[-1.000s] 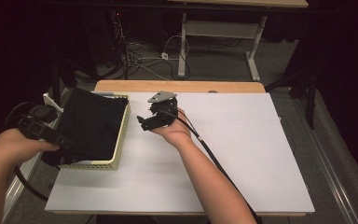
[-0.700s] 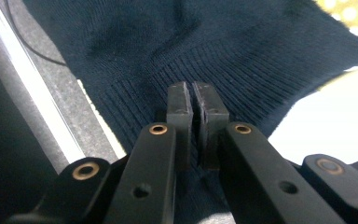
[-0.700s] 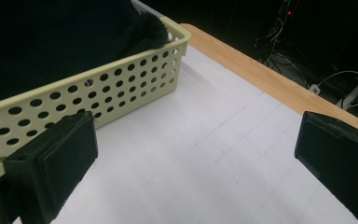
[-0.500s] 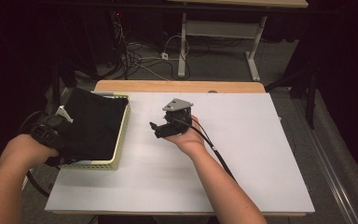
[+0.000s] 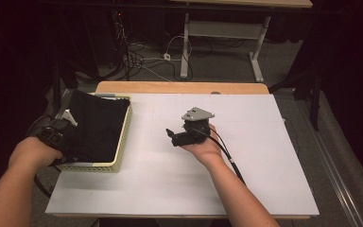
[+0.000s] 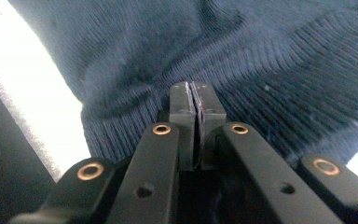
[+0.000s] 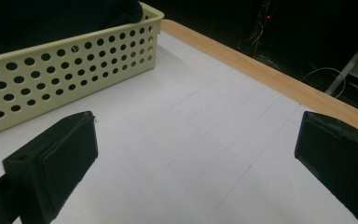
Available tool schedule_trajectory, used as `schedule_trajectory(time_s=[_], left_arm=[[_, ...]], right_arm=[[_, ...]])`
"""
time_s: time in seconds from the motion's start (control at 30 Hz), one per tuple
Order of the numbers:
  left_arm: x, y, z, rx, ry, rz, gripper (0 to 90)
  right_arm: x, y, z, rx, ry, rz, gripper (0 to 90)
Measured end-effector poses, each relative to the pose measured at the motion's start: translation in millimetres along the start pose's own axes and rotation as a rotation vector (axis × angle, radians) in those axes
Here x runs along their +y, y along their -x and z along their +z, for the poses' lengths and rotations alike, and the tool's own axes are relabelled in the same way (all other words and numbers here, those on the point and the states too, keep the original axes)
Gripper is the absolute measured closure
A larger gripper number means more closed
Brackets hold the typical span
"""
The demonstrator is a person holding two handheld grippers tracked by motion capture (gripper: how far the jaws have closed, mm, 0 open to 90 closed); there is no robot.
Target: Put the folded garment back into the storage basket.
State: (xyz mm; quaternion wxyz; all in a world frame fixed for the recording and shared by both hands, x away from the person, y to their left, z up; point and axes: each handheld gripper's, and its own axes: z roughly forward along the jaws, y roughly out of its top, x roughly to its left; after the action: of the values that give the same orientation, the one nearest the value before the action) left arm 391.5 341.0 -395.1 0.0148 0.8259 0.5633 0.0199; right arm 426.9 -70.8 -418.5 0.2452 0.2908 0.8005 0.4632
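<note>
Left gripper clenched on dark knit garment in the cream basket; right gripper released over the white table.

The left gripper view shows its jaws pressed together, having just been closing, with ribbed fabric bunched at and ahead of the tips; whether a fold is actually pinched cannot be told. The high view places that gripper at the basket's near left corner, the garment filling the basket. The right gripper view shows jaws wide apart, bare table between them, and the basket's perforated wall ahead to their left. The high view shows the right gripper well apart from the basket.
</note>
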Motion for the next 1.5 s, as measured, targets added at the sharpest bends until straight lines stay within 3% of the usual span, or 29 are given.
schedule_trajectory(time_s=[0.4,0.53,0.7,1.07,1.3,1.5], left_arm=[[27.1,0.8,26.6,0.019,-0.058,0.023,85.8],[29.5,-3.3,38.3,-0.003,-0.063,0.011,85.8],[29.3,-4.3,39.6,-0.008,-0.054,0.011,85.8],[23.1,-0.7,7.3,-0.019,0.043,-0.001,85.8],[26.1,-2.0,-13.1,-0.015,0.130,-0.040,85.8],[39.7,-8.6,-23.1,-0.014,0.213,-0.097,85.9]], right_arm=[[-18.5,-2.4,-20.7,-0.005,0.017,-0.013,0.0],[-22.6,-3.5,-28.7,-0.011,0.017,-0.025,0.0],[-27.8,-4.6,-41.2,-0.014,0.028,-0.027,0.0],[-50.1,-8.4,-67.1,-0.017,0.028,-0.011,0.0],[-73.3,-2.9,-94.4,-0.041,0.020,0.014,0.0],[-88.4,5.4,-119.2,-0.075,0.017,0.034,0.0]])
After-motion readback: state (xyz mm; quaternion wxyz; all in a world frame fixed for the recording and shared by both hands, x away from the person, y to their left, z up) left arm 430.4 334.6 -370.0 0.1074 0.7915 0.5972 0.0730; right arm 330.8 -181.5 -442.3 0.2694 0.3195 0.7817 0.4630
